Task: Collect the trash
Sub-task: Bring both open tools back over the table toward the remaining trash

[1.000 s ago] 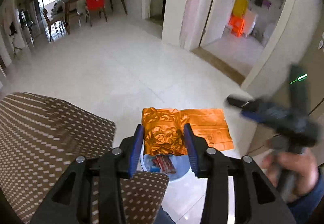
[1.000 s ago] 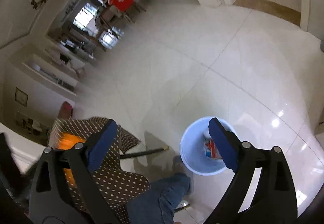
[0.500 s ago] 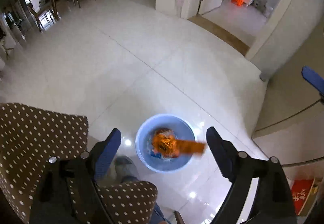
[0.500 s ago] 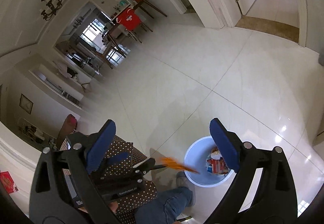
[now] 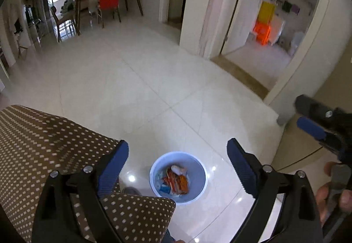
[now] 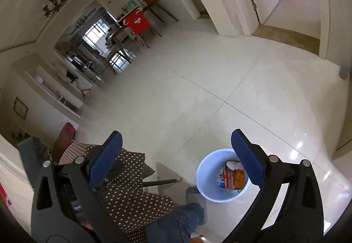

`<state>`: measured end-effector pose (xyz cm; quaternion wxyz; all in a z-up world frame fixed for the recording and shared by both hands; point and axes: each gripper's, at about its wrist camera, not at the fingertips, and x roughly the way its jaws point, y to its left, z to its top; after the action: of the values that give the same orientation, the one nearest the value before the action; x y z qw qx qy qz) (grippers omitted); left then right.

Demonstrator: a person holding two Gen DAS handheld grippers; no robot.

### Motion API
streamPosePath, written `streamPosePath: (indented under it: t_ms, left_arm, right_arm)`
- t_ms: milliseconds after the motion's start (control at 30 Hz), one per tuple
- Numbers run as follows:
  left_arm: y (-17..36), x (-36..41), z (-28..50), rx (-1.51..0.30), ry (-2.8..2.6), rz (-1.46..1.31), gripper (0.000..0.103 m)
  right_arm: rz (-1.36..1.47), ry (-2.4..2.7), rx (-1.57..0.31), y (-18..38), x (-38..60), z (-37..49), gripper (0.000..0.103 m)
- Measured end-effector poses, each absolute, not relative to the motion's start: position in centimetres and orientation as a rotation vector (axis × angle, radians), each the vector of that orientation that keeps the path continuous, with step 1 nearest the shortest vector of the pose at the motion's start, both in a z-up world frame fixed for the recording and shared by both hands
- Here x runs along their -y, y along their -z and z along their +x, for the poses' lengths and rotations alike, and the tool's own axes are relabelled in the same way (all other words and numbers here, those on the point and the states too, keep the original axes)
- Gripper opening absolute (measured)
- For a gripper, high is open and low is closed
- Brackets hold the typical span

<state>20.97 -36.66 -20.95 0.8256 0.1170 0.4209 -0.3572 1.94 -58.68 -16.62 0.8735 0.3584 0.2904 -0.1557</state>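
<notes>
A pale blue bin [image 5: 199,185] stands on the white tiled floor and holds several wrappers. An orange wrapper [image 5: 182,182] lies on top of them. My left gripper [image 5: 177,146] hangs over the bin, its jaws opening wide with nothing between them. My right gripper [image 6: 176,135] is higher and off to the side, jaws also opening and bare. From there the bin [image 6: 206,168] and the orange wrapper [image 6: 238,177] show past the right finger. One blue pad [image 5: 310,126] of the right gripper and the hand [image 5: 336,194] holding it appear at the left wrist view's right edge.
A brown dotted chair seat [image 5: 44,144] sits left of the bin, seen also as the seat [image 6: 132,194]. A person's jeans leg [image 6: 176,221] and grey slipper [image 6: 195,196] are beside the bin. A wall corner [image 5: 286,89] and doorway lie right.
The orange wrapper that my left gripper held a second ago has dropped into the bin, and the left jaws have spread wide. The right gripper has risen, so the bin looks smaller.
</notes>
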Motion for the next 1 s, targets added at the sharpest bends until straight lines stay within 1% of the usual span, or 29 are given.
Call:
streamPosePath:
  t_ms: [133,267,500,667,1000]
  left_arm:
    - [18.1,34.8,19.6,-0.830,0.763,0.236,0.089]
    - [15.3,32.1,18.3,-0.744,0.748,0.241,0.092]
    - [11.5,25.3,17.0,-0.659,0.674,0.184,0.093]
    - [9.7,19.3,16.9,-0.625,0.605,0.143,0.093]
    - [9.3,8.3,17.1,-0.594,0.437,0.073,0.093]
  right_arm:
    - [0.722,0.310,-0.596,15.2,57.1,2.3,0.097]
    - [0.686,0.277,-0.593,13.7,54.6,3.1,0.097]
    - [0.628,0.188,-0.588,11.7,49.7,5.2,0.097]
    - [0.577,0.105,-0.606,10.7,45.3,7.3,0.097]
    - [0.493,-0.065,-0.652,9.7,36.1,11.1,0.097]
